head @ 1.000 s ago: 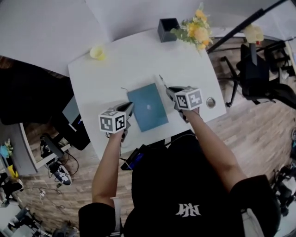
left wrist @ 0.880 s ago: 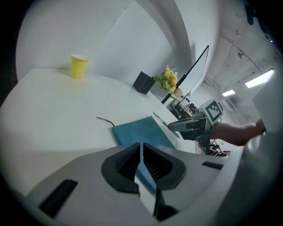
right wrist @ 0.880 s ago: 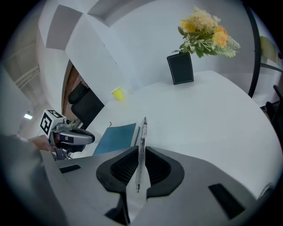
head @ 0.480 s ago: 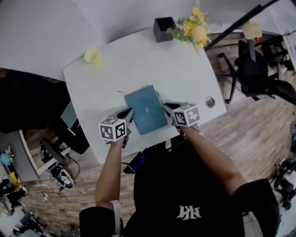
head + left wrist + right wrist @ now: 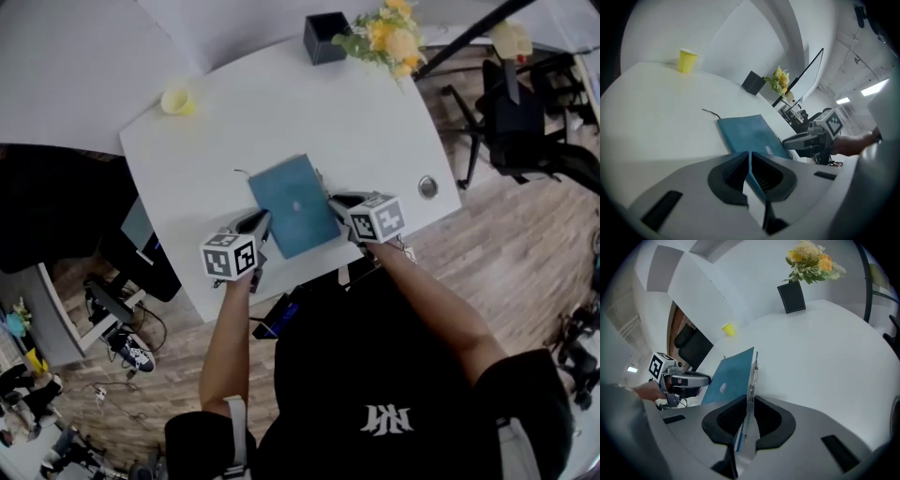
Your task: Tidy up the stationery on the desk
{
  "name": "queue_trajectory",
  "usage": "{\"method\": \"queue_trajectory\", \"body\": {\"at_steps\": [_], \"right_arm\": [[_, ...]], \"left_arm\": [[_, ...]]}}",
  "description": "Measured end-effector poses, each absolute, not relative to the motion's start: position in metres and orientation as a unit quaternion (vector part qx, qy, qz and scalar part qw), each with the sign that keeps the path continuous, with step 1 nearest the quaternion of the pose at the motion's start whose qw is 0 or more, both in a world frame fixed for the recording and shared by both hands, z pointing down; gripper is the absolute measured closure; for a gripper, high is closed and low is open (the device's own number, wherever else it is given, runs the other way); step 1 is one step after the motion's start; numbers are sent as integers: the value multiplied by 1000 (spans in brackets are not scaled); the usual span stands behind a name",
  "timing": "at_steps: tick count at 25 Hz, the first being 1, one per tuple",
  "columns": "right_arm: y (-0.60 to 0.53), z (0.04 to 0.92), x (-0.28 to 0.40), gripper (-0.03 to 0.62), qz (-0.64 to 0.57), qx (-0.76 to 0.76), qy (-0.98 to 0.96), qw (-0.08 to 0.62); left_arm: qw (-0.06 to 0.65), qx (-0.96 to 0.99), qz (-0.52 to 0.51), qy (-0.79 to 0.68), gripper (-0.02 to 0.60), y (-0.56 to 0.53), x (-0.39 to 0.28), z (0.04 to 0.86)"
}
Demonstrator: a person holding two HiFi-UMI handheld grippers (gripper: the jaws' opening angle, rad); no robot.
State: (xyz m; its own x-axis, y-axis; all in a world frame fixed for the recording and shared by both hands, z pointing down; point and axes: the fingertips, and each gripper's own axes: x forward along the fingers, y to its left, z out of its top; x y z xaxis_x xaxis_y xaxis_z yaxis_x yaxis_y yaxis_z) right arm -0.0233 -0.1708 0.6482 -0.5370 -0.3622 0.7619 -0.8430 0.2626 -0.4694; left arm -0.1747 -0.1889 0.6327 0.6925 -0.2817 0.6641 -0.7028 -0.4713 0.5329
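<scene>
A blue notebook (image 5: pixel 292 204) is at the near middle of the white desk (image 5: pixel 281 112). My left gripper (image 5: pixel 260 223) is shut on its near left corner, and in the left gripper view the blue cover (image 5: pixel 749 135) runs into the shut left gripper (image 5: pixel 750 158). My right gripper (image 5: pixel 335 203) is shut on the notebook's right edge. In the right gripper view the cover (image 5: pixel 726 376) stands tilted, and a thin grey pen-like strip (image 5: pixel 753 369) lies along its edge, into the right gripper (image 5: pixel 749 401).
A yellow cup (image 5: pixel 176 99) stands at the far left of the desk. A black holder (image 5: pixel 324 37) and yellow flowers (image 5: pixel 384 37) are at the far edge. A thin dark stick (image 5: pixel 241 172) lies by the notebook. A round grommet (image 5: pixel 427 187) and a chair (image 5: pixel 516 131) are to the right.
The right gripper has moved in left onto the notebook's right edge. The left gripper stays at the near left corner. The head view has shifted a little.
</scene>
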Motion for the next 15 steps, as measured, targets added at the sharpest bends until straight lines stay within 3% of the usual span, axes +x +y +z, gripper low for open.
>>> {"method": "queue_trajectory", "body": {"at_steps": [15], "right_arm": [[-164, 647, -32, 522, 429, 366, -770, 300]], "left_arm": [[405, 823, 262, -298, 558, -180, -167, 628]]}}
